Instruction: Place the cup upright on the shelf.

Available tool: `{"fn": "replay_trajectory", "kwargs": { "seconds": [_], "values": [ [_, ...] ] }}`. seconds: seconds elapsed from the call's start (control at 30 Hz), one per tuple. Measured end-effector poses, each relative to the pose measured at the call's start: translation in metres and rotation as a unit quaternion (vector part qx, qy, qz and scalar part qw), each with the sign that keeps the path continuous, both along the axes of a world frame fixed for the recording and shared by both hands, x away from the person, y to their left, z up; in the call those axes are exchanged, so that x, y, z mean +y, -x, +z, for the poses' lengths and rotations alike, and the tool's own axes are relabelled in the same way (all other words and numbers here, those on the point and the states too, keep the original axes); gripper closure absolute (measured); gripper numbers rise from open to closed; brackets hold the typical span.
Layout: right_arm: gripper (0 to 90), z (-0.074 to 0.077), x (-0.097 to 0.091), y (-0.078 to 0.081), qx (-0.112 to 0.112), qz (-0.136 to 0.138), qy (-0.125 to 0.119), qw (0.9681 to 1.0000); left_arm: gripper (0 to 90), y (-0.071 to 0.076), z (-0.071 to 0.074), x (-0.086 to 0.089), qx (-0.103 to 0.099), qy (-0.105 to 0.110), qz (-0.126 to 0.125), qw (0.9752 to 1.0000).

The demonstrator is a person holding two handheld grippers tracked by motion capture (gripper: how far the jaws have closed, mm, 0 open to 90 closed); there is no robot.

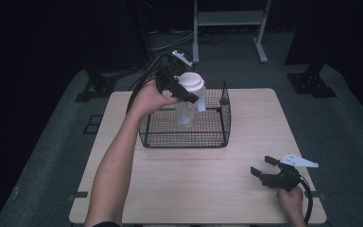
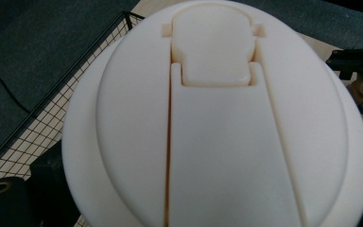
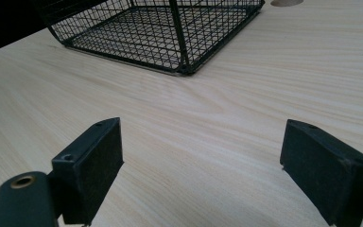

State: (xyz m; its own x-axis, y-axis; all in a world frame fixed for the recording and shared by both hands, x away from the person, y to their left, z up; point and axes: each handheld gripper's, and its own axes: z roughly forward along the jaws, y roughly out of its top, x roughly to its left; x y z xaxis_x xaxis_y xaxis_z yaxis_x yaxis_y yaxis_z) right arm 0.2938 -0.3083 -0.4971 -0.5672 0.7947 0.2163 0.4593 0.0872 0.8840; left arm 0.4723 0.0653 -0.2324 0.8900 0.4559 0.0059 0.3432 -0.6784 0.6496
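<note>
A clear plastic bottle (image 1: 187, 109) with a white flip-top lid (image 1: 191, 81) hangs over the back of a black wire basket (image 1: 184, 138). My left gripper (image 1: 183, 93) is shut on the bottle just under the lid, and the bottle's lower end dips inside the basket. In the left gripper view the lid (image 2: 217, 123) sits close to the camera, with the basket's rim (image 2: 42, 118) to its left. My right gripper (image 1: 261, 165) rests low at the table's front right, open and holding nothing. Its two black pads (image 3: 94, 158) stand wide apart over bare wood.
The basket (image 3: 170, 33) stands at the back middle of the light wooden table (image 1: 217, 175). Grey floor surrounds the table, with a metal stand (image 1: 227, 28) behind it. The right hand and its gripper (image 2: 359, 66) appear far off in the left gripper view.
</note>
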Motion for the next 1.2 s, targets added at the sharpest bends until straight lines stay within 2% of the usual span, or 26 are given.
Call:
{"fn": "replay_trajectory", "kwargs": {
  "seconds": [0.4,0.57,1.0,1.07,1.2],
  "values": [
    [12.9,0.0,0.001,0.0,0.0,-0.002,0.004,1.0,5.5,-0.025,-0.019,-0.011,0.01,-0.011,0.021,0.9997],
    [12.9,0.0,0.0,0.0,0.001,-0.005,-0.001,1.0,5.5,-0.034,-0.031,-0.017,0.015,-0.025,0.027,0.9992],
    [12.9,0.0,0.0,0.0,0.0,-0.004,0.0,1.0,5.5,-0.048,-0.059,-0.021,0.013,-0.012,0.048,0.9987],
    [12.9,0.0,0.0,0.0,-0.001,-0.004,0.0,1.0,5.5,-0.051,-0.067,-0.02,0.02,-0.013,0.052,0.9983],
    [12.8,0.0,0.0,0.0,-0.001,-0.005,0.0,1.0,5.5,-0.054,-0.075,-0.019,0.026,-0.015,0.055,0.998]
  ]
}}
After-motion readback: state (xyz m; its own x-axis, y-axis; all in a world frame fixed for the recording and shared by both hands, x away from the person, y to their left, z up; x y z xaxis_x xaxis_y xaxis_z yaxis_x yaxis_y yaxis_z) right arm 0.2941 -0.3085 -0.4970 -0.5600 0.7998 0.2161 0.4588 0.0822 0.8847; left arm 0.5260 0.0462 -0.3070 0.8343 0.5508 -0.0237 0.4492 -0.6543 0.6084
